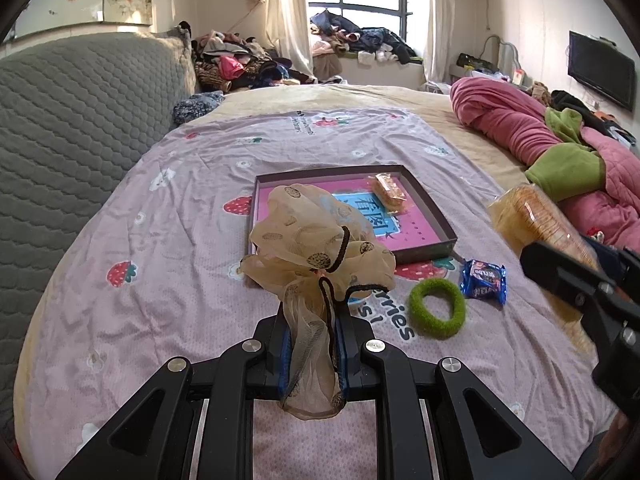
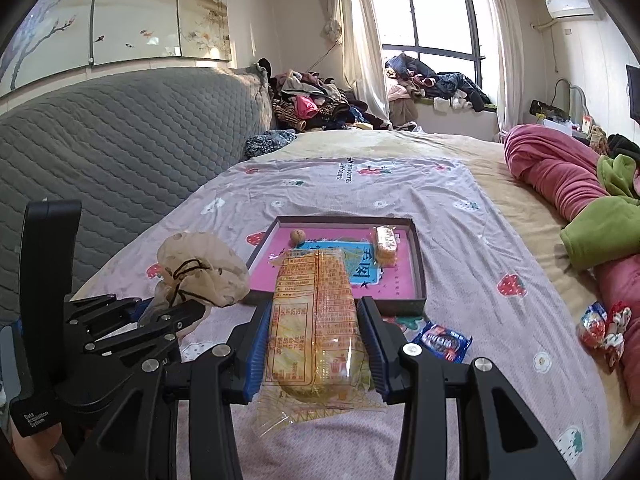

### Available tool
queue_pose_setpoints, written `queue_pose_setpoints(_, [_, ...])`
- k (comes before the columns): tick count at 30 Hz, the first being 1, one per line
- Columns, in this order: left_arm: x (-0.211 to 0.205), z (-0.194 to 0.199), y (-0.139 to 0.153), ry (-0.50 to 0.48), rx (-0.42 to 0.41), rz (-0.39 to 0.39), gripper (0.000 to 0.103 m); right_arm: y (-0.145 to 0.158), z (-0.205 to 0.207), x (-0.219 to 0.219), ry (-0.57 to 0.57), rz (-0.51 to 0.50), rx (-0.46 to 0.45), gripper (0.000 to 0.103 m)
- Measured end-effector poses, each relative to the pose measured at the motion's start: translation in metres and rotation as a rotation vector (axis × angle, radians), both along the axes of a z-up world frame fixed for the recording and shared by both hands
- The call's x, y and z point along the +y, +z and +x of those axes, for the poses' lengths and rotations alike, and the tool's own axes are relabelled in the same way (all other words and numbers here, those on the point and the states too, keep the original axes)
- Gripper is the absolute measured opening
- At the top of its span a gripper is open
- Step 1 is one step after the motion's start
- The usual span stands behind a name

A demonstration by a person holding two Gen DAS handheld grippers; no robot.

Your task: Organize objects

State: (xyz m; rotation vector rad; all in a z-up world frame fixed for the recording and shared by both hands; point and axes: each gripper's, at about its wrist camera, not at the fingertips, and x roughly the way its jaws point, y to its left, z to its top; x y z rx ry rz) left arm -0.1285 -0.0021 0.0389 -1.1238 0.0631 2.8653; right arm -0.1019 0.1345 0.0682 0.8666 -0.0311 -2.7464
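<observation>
Left gripper (image 1: pixel 313 344) pinches a beige scrunchie (image 1: pixel 316 248) above a bedsheet (image 1: pixel 160 240). Beyond sits a tray (image 1: pixel 432 216) holding a snack (image 1: pixel 389 194); a green hairband (image 1: pixel 437 307) and blue packet (image 1: pixel 484 281) lie nearby.

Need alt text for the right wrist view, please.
The right gripper clamps a clear-wrapped snack pack above a strawberry-print bedspread. Ahead lies a shallow pink-lined box holding a small wrapped cake; at left, the left gripper holds a beige hair scrunchie.

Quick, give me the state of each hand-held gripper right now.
Left hand-held gripper: closed on the sheer beige hair scrunchie.
Right hand-held gripper: closed on the clear-wrapped snack packet.
</observation>
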Motion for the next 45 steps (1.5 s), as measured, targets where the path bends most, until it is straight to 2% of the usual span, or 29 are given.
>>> queue_pose_setpoints(16, [-0.004,-0.082,0.007,0.021,0.002,-0.018,0.018,0.023,-0.085,0.008,-0.007,0.012,0.038,0.043])
queue_pose_setpoints(22, [-0.008,-0.11,0.012,0.032,0.013,-0.02,0.019,0.022,-0.112,0.01,-0.007,0.023,0.052,0.043])
queue_pose_setpoints(29, [-0.014,-0.142,0.012,0.043,0.012,-0.025,0.019,0.009,-0.143,0.014,-0.019,0.046,0.038,0.043])
queue_pose_setpoints(36, [-0.015,-0.171,0.004,0.048,0.002,-0.003,0.019,-0.001,-0.172,0.025,-0.04,0.025,0.044,0.043])
queue_pose_setpoints(42, [-0.009,-0.191,-0.018,0.032,-0.019,0.019,0.021,-0.02,-0.19,0.031,-0.047,0.006,0.034,0.043])
queue_pose_setpoints(45, [-0.006,-0.199,-0.032,0.036,-0.021,-0.002,0.021,-0.037,-0.198,0.03,-0.05,0.002,0.02,0.043])
